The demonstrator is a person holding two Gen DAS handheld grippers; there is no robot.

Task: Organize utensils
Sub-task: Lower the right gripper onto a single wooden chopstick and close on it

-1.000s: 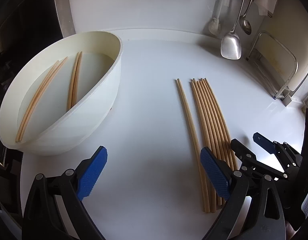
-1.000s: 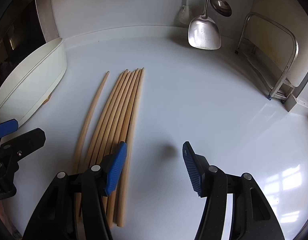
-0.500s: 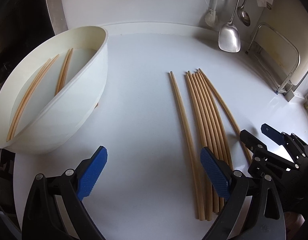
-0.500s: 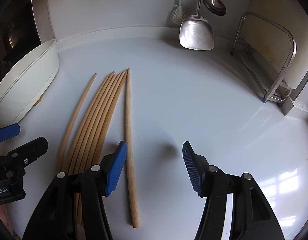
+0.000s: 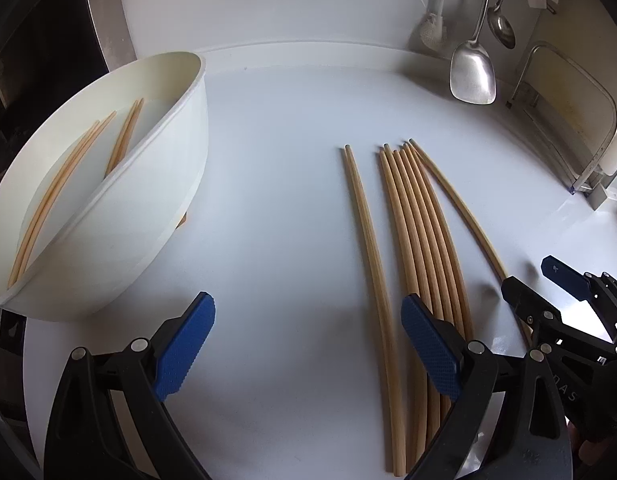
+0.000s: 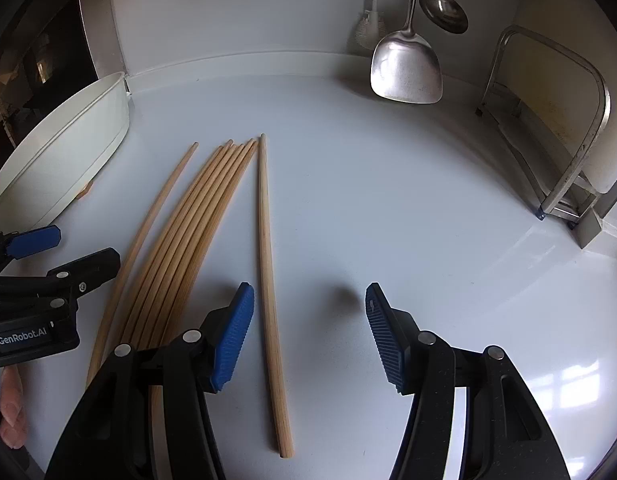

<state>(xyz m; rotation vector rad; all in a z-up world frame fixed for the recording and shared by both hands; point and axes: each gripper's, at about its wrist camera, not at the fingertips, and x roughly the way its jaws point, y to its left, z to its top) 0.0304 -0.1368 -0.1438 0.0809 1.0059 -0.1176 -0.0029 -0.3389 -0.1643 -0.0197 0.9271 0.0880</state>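
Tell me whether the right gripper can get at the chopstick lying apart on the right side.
Probably yes. The right gripper is open and the lone chopstick lies flat between its fingers, nearer the left one, clear of the bundle.

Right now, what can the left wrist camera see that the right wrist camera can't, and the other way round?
Only the left wrist view looks inside the white plastic tub, where thin wooden chopsticks lie.

Only the right wrist view shows a fingertip at its left edge and the near end of the single separated chopstick, which lies between the open right tongs.

Both show the fanned wooden chopsticks on the white counter, the hanging steel spatula and the open left tongs.
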